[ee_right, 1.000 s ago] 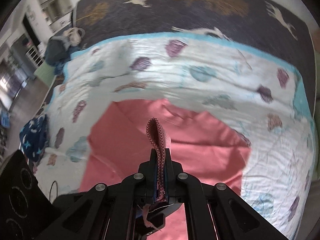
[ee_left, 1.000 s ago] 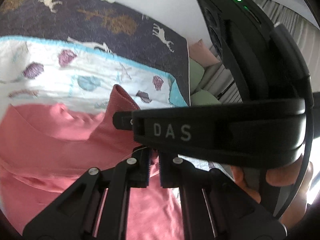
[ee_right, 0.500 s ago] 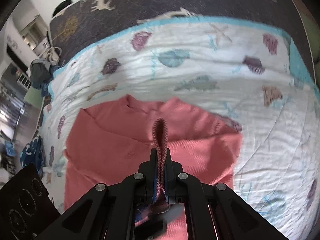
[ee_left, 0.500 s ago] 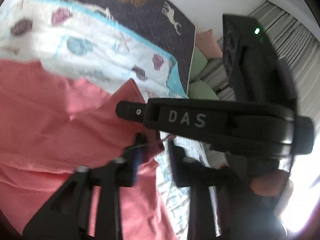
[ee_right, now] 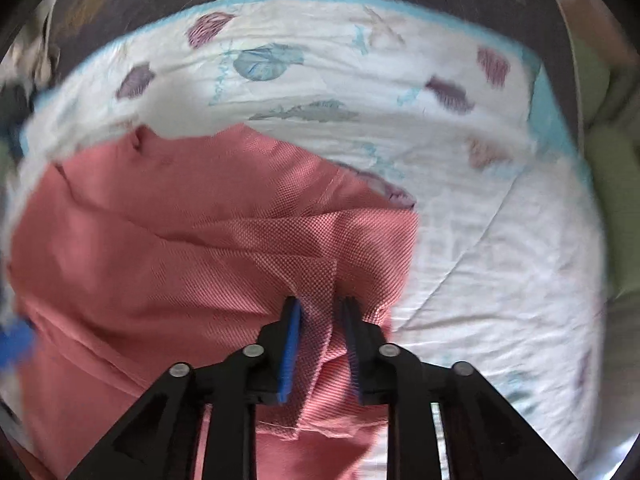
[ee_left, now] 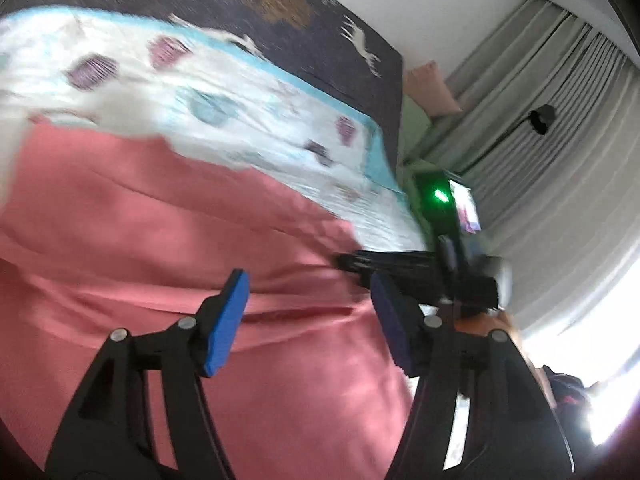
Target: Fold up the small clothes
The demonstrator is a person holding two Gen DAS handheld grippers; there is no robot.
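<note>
My left tongs (ee_left: 308, 316) stand wide with nothing between the pads; their jaws have just been opening, and the pink garment (ee_left: 160, 240) lies flat under them. My right tongs (ee_right: 320, 340) have just been opening too — a narrow gap, with a ridge of the pink cloth standing loose between the pads. I think it is best to draw both straight back, so the fold stays. Beyond the garment's right edge the shell-print quilt (ee_right: 500, 240) is free — good room to retreat.
</note>
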